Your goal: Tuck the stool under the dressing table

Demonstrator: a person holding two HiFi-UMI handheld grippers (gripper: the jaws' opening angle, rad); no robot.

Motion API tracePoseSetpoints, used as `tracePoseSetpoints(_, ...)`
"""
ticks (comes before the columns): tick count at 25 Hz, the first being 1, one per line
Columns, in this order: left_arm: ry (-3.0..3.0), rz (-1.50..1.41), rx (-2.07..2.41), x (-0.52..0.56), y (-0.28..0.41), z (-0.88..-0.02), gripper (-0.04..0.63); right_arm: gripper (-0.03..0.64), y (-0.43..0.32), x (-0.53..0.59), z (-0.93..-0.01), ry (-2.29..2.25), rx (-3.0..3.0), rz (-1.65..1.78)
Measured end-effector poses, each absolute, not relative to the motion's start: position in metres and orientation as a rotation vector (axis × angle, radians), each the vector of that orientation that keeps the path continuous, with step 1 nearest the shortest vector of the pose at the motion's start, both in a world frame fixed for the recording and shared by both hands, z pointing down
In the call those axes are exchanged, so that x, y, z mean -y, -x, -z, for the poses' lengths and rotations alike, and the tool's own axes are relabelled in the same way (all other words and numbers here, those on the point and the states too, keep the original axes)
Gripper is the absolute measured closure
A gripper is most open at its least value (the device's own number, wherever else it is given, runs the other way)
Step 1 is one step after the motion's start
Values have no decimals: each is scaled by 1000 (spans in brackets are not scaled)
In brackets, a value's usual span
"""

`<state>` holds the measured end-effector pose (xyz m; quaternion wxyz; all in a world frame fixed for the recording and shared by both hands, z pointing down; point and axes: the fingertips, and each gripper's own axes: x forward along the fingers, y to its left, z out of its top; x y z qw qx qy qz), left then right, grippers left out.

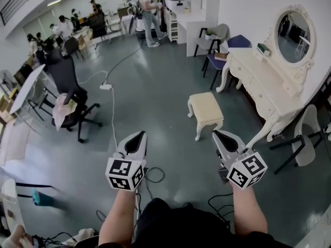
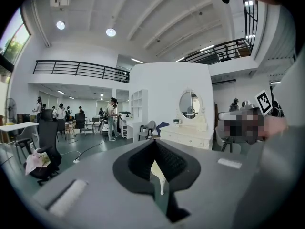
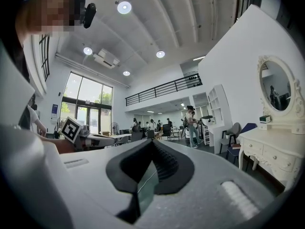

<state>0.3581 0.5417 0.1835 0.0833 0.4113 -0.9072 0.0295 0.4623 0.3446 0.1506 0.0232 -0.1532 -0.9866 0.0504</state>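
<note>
The stool (image 1: 206, 109) was cream, the dressing table (image 1: 253, 68) white, the office chair (image 1: 64, 75) black, the floor (image 1: 150, 102) grey.

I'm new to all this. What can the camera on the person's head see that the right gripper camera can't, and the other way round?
Only the head view: the cream stool, standing on the open floor apart from the dressing table, not yet tucked under it. Only the right gripper view: the tall windows and the high ceiling. Both: the dressing table with its oval mirror, people standing far back in the room, and the right tongs, shut with nothing in them.
</note>
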Motion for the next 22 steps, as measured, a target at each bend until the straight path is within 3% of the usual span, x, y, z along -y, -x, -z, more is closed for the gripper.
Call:
tracePoseSetpoints(10, -1188, -72, 2695, -529, -347, -199, 577, 612, -448, -332, -173, 508, 2994, -190)
tracePoseSetpoints(22, -1208, -20, 2680, -522, -246, -210, 577, 612, -342, -332, -189, 502, 2926, -206)
